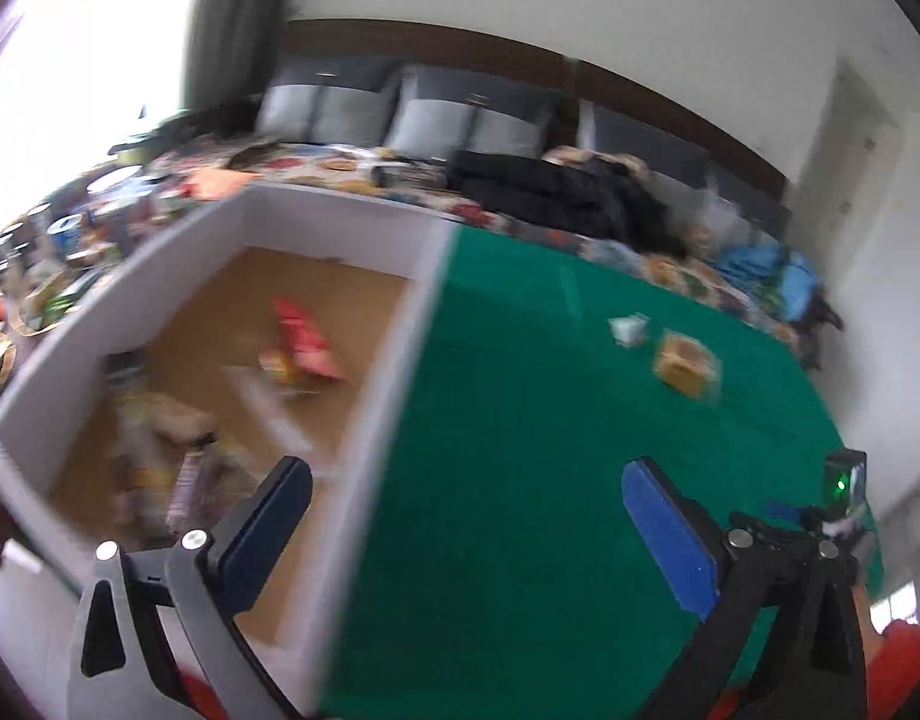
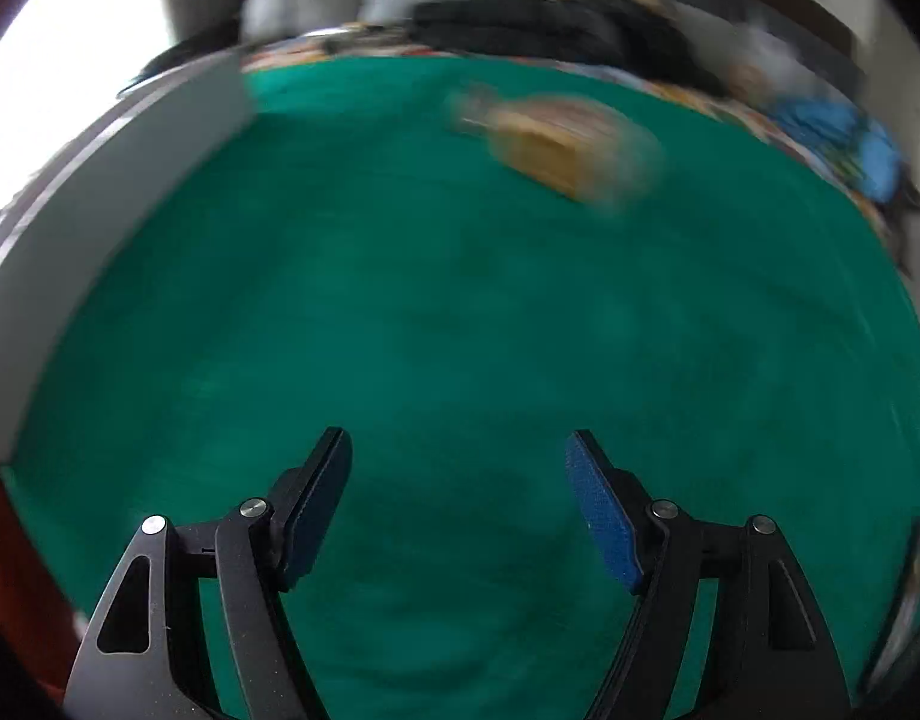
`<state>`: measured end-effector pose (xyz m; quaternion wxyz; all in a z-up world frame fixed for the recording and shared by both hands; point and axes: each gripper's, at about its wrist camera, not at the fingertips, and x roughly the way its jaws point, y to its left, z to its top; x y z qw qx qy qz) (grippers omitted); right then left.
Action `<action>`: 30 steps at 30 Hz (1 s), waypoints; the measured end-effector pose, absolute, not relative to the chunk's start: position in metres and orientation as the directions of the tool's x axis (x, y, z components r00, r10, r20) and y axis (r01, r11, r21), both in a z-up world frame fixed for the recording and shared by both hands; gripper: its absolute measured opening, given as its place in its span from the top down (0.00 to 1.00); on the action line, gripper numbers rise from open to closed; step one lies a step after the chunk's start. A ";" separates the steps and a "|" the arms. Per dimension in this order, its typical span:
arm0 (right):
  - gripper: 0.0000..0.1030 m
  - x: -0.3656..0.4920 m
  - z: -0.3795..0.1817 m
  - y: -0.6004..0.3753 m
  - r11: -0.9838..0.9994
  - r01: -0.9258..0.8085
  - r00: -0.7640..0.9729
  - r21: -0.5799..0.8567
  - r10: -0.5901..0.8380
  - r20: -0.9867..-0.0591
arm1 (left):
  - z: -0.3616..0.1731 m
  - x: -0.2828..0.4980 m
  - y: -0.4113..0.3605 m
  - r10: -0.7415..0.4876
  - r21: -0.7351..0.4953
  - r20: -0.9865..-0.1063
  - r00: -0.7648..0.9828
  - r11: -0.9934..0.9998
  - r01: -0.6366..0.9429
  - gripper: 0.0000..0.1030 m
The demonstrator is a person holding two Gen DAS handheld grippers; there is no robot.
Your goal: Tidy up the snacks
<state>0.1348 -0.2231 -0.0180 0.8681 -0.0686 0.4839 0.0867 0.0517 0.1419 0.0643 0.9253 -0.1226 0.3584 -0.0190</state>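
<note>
A white-walled box (image 1: 333,213) with a brown floor stands on the green cloth (image 1: 520,420). It holds a red packet (image 1: 303,342) and several blurred snack packs (image 1: 171,450). My left gripper (image 1: 466,474) is open and empty, straddling the box's right wall. On the cloth farther right lie a small pale snack (image 1: 628,330) and a yellow-brown snack pack (image 1: 685,363). In the right wrist view my right gripper (image 2: 456,444) is open and empty low over the green cloth (image 2: 429,312), with the yellow-brown pack (image 2: 565,144) blurred well ahead. The box wall (image 2: 99,192) is at left.
A sofa with grey cushions (image 1: 435,120), dark clothing (image 1: 556,192) and a blue item (image 1: 772,270) lie beyond the cloth. Cluttered cans and jars (image 1: 45,252) stand far left. The other gripper's camera with a green light (image 1: 844,480) shows at right.
</note>
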 end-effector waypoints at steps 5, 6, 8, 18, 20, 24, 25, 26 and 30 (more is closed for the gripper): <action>0.26 0.129 -0.025 -0.324 0.998 0.017 0.592 -0.067 -0.064 -0.803 | 0.013 0.104 0.047 -0.173 -0.160 -0.741 0.649 0.984 0.080 0.01; 0.26 0.128 -0.026 -0.336 0.996 0.047 0.608 -0.075 -0.089 -0.789 | 0.001 0.115 0.031 -0.173 -0.146 -0.757 0.630 0.985 0.095 0.00; 0.26 0.128 -0.033 -0.349 0.993 0.083 0.622 -0.079 -0.113 -0.775 | -0.018 0.132 0.008 -0.166 -0.121 -0.781 0.602 0.986 0.115 0.01; 0.20 0.142 -0.029 -0.353 0.994 0.098 0.598 -0.039 -0.091 -0.796 | -0.078 0.194 -0.026 -0.146 -0.112 -0.824 0.548 0.989 0.095 0.01; 0.17 0.129 -0.025 -0.348 0.995 0.093 0.598 -0.039 -0.087 -0.797 | -0.083 0.192 -0.020 -0.142 -0.120 -0.810 0.569 0.990 0.075 0.01; 0.14 0.117 -0.026 -0.346 0.995 0.092 0.594 -0.041 -0.088 -0.800 | -0.088 0.188 -0.026 -0.106 -0.058 -0.802 0.588 0.993 0.099 0.00; 0.14 0.118 -0.027 -0.347 0.995 0.093 0.593 -0.041 -0.088 -0.800 | -0.090 0.189 -0.029 -0.086 -0.031 -0.808 0.583 0.994 0.103 0.00; 0.13 0.118 -0.027 -0.346 0.995 0.093 0.592 -0.041 -0.088 -0.801 | -0.090 0.189 -0.031 -0.073 -0.014 -0.810 0.582 0.994 0.105 0.00; 0.12 0.119 -0.028 -0.346 0.995 0.094 0.591 -0.041 -0.089 -0.802 | -0.091 0.189 -0.029 -0.077 -0.019 -0.810 0.582 0.994 0.104 0.00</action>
